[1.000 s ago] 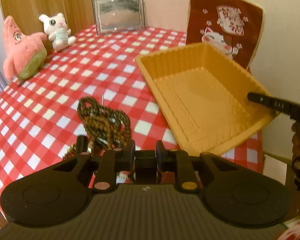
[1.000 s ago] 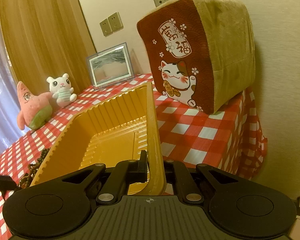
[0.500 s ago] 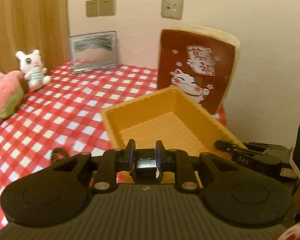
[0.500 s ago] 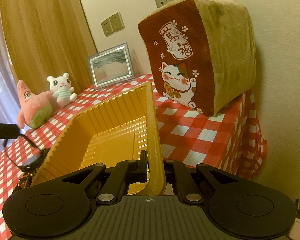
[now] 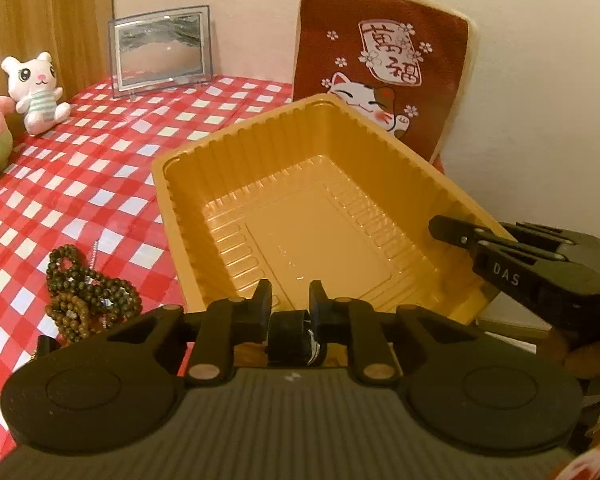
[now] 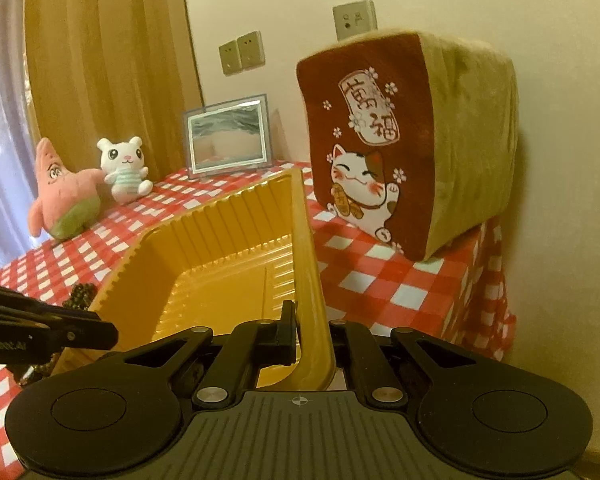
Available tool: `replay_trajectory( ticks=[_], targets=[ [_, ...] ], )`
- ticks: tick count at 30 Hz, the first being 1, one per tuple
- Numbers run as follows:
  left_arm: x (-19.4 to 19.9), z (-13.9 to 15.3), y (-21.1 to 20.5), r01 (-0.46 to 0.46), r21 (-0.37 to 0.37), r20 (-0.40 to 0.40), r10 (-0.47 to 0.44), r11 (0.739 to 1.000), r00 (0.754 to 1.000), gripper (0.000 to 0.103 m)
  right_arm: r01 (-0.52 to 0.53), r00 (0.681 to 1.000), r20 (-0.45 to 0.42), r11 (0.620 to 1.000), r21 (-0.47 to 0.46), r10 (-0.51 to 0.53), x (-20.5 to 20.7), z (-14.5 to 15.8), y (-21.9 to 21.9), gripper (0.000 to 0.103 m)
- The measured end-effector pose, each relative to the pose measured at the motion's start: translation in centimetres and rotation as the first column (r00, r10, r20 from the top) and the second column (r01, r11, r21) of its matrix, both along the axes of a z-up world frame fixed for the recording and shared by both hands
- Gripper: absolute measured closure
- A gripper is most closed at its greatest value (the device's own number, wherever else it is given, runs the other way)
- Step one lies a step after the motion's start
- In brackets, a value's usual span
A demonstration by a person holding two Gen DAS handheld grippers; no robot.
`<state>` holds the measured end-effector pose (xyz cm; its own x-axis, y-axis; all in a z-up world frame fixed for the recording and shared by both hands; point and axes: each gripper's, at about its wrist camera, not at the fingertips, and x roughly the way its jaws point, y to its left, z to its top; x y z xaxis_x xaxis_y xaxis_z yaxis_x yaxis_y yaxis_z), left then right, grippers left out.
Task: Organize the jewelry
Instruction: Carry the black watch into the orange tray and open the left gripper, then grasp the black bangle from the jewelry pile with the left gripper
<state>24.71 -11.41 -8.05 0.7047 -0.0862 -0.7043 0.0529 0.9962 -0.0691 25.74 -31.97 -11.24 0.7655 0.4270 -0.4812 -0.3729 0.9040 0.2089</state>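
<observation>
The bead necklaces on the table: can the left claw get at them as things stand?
Probably yes. The bead necklaces lie uncovered left of the yellow tray, nothing between, but the left claw already grips something small.

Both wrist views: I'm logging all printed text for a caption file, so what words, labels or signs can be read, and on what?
"DAS": white letters on the side of the right gripper, seen from the left wrist view.
"萬福": red characters on the white plaque of the lucky-cat cushion.
Pale lettering on the left gripper in the right wrist view: too blurred to read.
Wall socket markings: too small to read.
</observation>
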Motion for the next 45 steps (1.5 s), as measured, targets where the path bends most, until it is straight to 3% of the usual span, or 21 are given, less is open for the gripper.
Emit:
replay_trajectory(
  ticks=[2,8,15,20,30,45],
  targets=[
    [-0.7,0.6,0.3,-0.014,-0.009,0.019,0.014,1.0,1.0,0.074,0.004,1.0,0.016,1.0,-0.029,-0.004,-0.1,0.1,0.3,0.098],
    [-3.7,2.3,2.9,-0.106,-0.006,0.058,0.106,0.994,0.993,0.064,0.004,0.999,0.051,0.997,-0.076,0.0,0.0,0.3,0.6,0.098],
    [-7.8,1.4,8.7,-0.289,0.061,0.008,0.289,0.955,0.957,0.064,0.052,0.997,0.067,0.993,-0.104,-0.046,0.5,0.5,0.1,0.098],
    [-9.3,0.0,11.3,-0.361,0.096,-0.026,0.364,0.928,0.931,0.066,0.079,0.995,0.072,0.989,-0.121,-0.07,0.5,0.8,-0.2,0.098],
    [-7.7,-2.2,12.0,-0.319,0.141,-0.031,0.326,0.937,0.945,0.066,0.127,0.99,0.088,0.979,-0.16,-0.114,-0.2,1.4,0.4,0.098],
    [-4.2,-4.8,12.3,-0.201,0.253,-0.047,0.219,0.946,0.975,0.083,0.15,0.988,0.068,0.973,-0.174,-0.14,-0.7,1.5,0.7,0.098]
  ],
)
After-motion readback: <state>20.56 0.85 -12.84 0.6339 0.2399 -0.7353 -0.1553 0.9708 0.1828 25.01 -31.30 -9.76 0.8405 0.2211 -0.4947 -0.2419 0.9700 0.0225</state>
